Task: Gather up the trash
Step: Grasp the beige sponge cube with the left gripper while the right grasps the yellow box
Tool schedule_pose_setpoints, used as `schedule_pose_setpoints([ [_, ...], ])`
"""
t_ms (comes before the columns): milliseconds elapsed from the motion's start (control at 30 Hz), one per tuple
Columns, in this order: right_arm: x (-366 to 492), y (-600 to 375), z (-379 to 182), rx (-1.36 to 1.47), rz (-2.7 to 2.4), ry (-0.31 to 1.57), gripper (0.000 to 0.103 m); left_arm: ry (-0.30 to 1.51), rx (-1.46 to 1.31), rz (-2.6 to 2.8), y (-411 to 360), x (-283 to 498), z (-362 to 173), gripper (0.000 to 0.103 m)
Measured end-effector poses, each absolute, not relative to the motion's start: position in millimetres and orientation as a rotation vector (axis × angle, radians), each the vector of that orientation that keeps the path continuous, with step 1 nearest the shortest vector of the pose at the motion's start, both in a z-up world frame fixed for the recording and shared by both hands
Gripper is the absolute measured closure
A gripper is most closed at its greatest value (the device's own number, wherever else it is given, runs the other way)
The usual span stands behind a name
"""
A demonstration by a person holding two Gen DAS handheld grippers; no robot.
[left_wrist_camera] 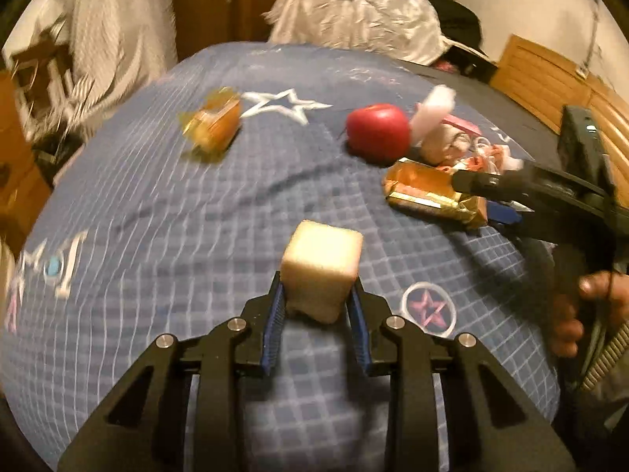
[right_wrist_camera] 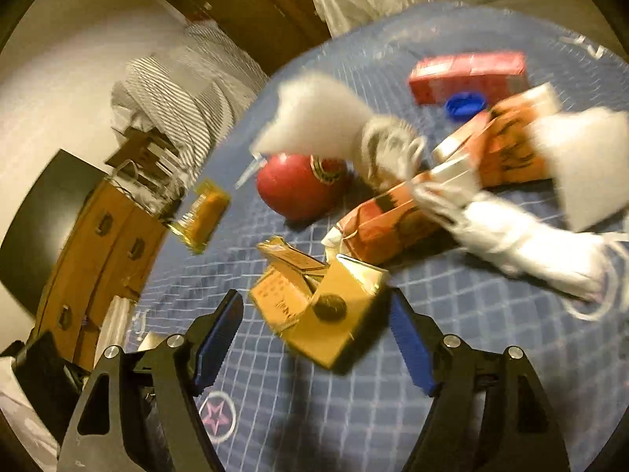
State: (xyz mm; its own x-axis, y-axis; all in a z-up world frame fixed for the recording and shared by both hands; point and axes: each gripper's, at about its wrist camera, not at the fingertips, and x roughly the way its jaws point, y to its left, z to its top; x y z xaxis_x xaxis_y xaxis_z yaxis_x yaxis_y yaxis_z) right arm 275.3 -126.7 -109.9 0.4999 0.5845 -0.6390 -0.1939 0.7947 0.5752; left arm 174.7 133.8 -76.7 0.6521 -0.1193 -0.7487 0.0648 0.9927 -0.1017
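Note:
My left gripper (left_wrist_camera: 316, 299) is shut on a pale foam cube (left_wrist_camera: 320, 271), held above the blue quilted cover (left_wrist_camera: 157, 212). My right gripper (right_wrist_camera: 314, 314) is open, its blue pads on either side of a crushed gold carton (right_wrist_camera: 318, 310); it does not grip the carton. In the left wrist view the right gripper (left_wrist_camera: 487, 196) reaches in from the right at the same gold carton (left_wrist_camera: 428, 192). A red apple (left_wrist_camera: 377, 129) (right_wrist_camera: 298, 188), an orange wrapper (left_wrist_camera: 212, 126) (right_wrist_camera: 200, 212), an orange paper bag (right_wrist_camera: 393, 220) and white crumpled tissues (right_wrist_camera: 507, 236) lie around.
A red box (right_wrist_camera: 468, 74) and a blue bottle cap (right_wrist_camera: 464, 105) lie at the far side. A white plastic bag (left_wrist_camera: 354, 15) sits at the far edge. A wooden drawer unit (right_wrist_camera: 98, 251) and striped bedding (right_wrist_camera: 177, 86) stand to the left.

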Motion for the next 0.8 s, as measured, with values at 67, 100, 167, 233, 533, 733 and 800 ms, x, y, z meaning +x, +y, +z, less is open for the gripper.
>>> schedule_pose_setpoints([
  [67,276,-114,-111,0.426,0.483,0.943,0.063,0.846,-0.073,-0.091,138,169,-75,0.074],
  [100,276,-112,-113,0.439,0.505,0.957,0.069,0.84,-0.067,-0.085,138,165,-73,0.074],
  [167,269,-111,-114,0.456,0.513,0.953,0.076,0.825,-0.063,-0.083,139,159,-70,0.074],
  [233,255,-111,-112,0.476,0.522,0.943,0.077,0.808,-0.075,-0.08,142,153,-65,0.074],
  [533,191,-111,-115,0.569,0.564,0.938,0.077,0.768,-0.129,-0.004,168,129,-53,0.074],
  [733,183,-97,-101,0.647,0.604,0.921,0.077,0.76,-0.126,0.079,185,114,-46,0.074],
  [800,186,-90,-94,0.659,0.626,0.916,0.077,0.75,-0.13,0.106,194,109,-41,0.074],
])
